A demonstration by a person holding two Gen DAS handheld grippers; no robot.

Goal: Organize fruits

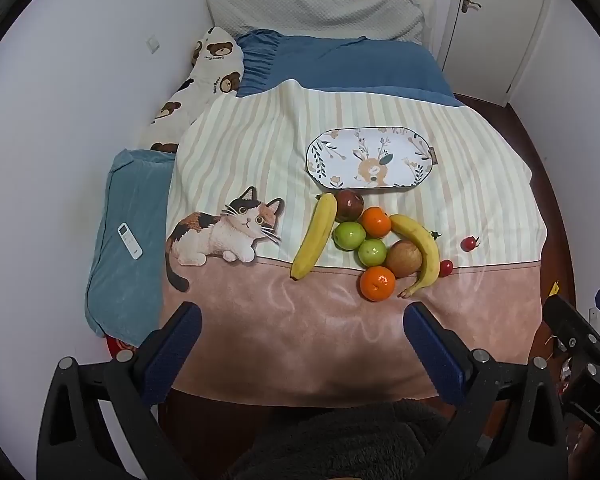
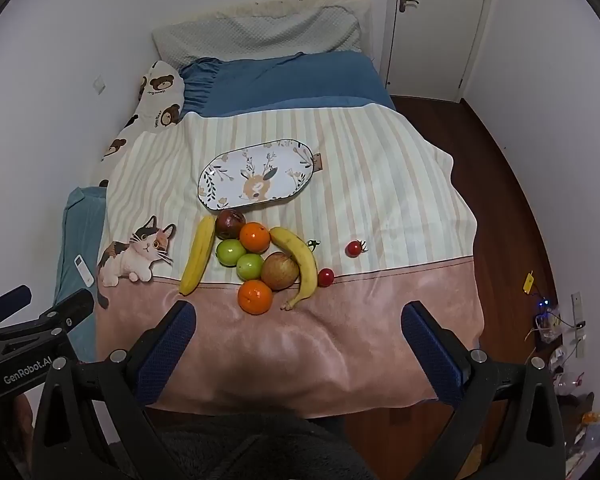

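The fruit lies in a loose cluster on a cat-print blanket [image 1: 260, 152] spread over the bed, just in front of an empty oval plate [image 1: 414, 184] painted with a deer, which looks like the place to gather it. Both grippers hang above the near, pink edge of the blanket, clear of everything: the left gripper [image 1: 302, 344] stands wide with nothing between its blue pads, and the right gripper [image 2: 298, 342] is equally wide and empty. Two bananas bracket the pile, the left banana [image 1: 315, 236] straight and the right banana [image 1: 420, 252] curved around the round fruit. Between them sit a dark red apple [image 1: 349, 205], two oranges [image 1: 376, 222] [image 1: 377, 283], two green apples [image 1: 349, 235] [image 1: 372, 252] and a brownish apple [image 1: 405, 258]. Two cherry tomatoes lie off to the right, one [image 1: 445, 268] just beside the curved banana, the other [image 1: 469, 243] well apart. The round fruit is probably firm and moderately heavy, and should be taken across its widest girth; smooth skin may slip and roll on the soft bedding. The bananas bruise easily and are best pinched across the middle. The tomatoes are light, thin-skinned and easily crushed, so they call for a gentle squeeze. The near orange looks the easiest first pick.
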